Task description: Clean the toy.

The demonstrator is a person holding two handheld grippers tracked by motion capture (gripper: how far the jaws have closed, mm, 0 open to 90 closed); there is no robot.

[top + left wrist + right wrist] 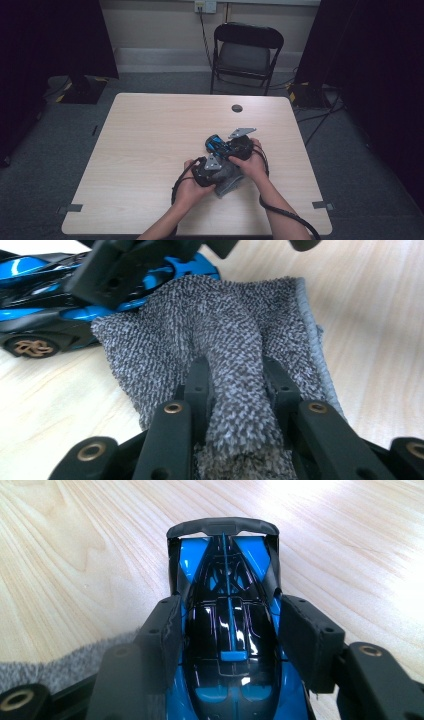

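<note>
A blue and black toy car sits between the jaws of my right gripper, which is shut on its sides; its rear wing points away from the camera. In the high view the car lies on the table just left of the right gripper. A grey knitted cloth is bunched between the jaws of my left gripper, which is shut on a fold of it. The cloth's far edge reaches the car. From above, the cloth shows under the left gripper.
The wooden table has a round cable hole near its far edge. A black folding chair stands behind the table. Dark curtains hang at both sides, and cables run over the floor at the right.
</note>
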